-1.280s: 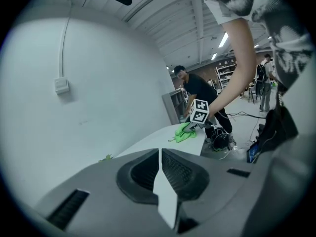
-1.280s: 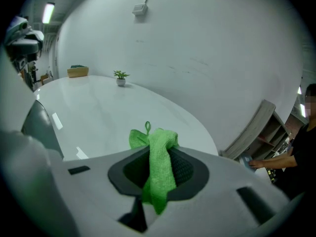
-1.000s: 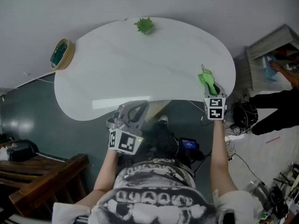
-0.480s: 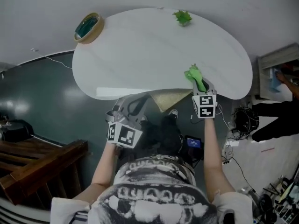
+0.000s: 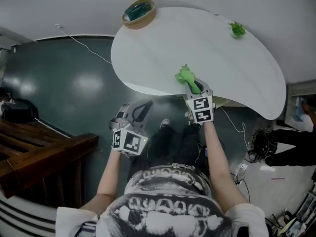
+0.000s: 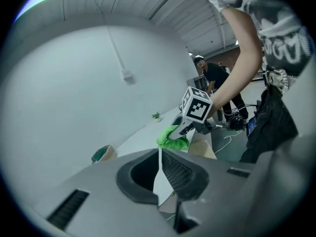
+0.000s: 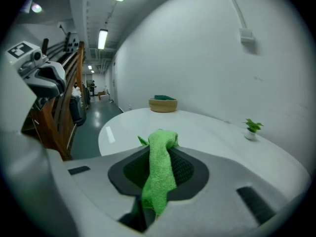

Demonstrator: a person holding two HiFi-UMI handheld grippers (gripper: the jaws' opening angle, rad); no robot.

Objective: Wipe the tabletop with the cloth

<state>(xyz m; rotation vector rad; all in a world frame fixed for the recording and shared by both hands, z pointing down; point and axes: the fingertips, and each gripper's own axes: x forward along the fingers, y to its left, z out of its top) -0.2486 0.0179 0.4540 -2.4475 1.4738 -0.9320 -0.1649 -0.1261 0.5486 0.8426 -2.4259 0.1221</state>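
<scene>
The white tabletop [image 5: 222,63] curves across the top of the head view. A green cloth [image 5: 185,75] rests on it close to the near edge. My right gripper [image 5: 192,85] is shut on the cloth, which bunches out past the fingertips. In the right gripper view the cloth [image 7: 159,172] hangs down between the dark pads. My left gripper [image 5: 140,110] hovers off the table over the dark floor, shut, with nothing in it. The left gripper view looks along its jaws [image 6: 159,154] toward the cloth [image 6: 173,137] and the tabletop.
A round basket [image 5: 139,11] with something teal inside sits at the table's far left end, and a small green plant [image 5: 237,29] at the far right. Wooden steps [image 5: 34,152] stand at my left. Cables and a person in dark clothes [image 5: 291,142] are at the right.
My right gripper has slid the cloth leftward along the table's near edge, from the right end toward the middle. The left gripper stayed off the table. My view swung left.
</scene>
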